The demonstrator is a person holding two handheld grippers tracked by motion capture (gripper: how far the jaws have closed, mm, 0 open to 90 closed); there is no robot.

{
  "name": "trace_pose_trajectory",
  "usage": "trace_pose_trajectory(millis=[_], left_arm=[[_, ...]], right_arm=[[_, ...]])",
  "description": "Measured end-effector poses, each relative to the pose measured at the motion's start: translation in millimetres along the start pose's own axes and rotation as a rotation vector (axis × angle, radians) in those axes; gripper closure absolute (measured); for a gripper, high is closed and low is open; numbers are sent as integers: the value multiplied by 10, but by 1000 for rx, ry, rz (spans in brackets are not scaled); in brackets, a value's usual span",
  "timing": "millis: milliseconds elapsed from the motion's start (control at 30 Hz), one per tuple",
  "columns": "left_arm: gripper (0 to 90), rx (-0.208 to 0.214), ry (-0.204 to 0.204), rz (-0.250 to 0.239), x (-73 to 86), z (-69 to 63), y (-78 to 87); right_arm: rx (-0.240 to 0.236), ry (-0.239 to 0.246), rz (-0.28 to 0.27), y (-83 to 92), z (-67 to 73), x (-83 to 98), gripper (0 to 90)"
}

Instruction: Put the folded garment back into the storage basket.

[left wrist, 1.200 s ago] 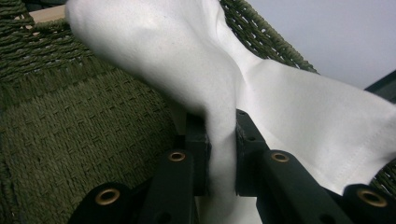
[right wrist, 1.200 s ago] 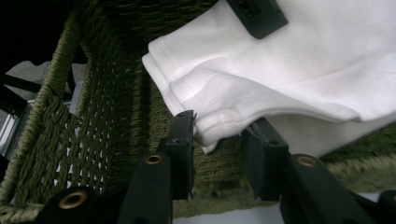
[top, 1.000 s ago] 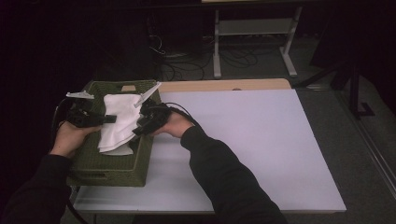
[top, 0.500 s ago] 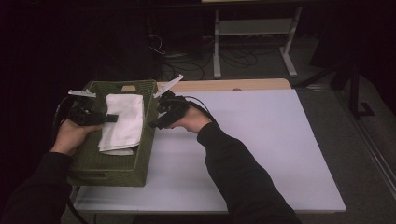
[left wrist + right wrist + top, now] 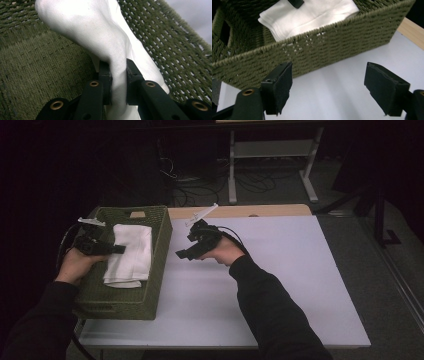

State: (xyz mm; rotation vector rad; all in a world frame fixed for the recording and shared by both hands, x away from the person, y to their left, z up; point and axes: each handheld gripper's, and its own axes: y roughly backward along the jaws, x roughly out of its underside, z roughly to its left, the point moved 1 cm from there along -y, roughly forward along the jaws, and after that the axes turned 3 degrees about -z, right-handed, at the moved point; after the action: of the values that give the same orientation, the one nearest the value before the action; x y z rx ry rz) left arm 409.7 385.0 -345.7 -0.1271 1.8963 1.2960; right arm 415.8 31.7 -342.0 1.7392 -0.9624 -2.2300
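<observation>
Left gripper (image 5: 95,246): fingers (image 5: 105,80) clenched on the cloth (image 5: 129,254).
Cloth: inside the basket (image 5: 159,245), at 9 o'clock on the desk (image 5: 300,285).
Right gripper (image 5: 186,253): fingers (image 5: 279,86) spread wide, grasping nothing, over the desk beside the basket.

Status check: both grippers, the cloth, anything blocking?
Left gripper shut on white cloth inside green basket. Right gripper open, empty, over the table. Nothing blocking.
</observation>
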Motion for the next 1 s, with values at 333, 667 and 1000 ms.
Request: trace_pose_trajectory(millis=[333, 667, 1000], left_arm=[[774, -15, 24, 35, 50, 131, -47], [750, -46, 40, 52, 71, 205, -82], [671, -113, 59, 70, 137, 302, -86]], right_arm=[[28, -15, 18, 152, -43, 251, 167], [51, -48, 18, 339, -112, 533, 156], [65, -69, 17, 450, -153, 731, 155]])
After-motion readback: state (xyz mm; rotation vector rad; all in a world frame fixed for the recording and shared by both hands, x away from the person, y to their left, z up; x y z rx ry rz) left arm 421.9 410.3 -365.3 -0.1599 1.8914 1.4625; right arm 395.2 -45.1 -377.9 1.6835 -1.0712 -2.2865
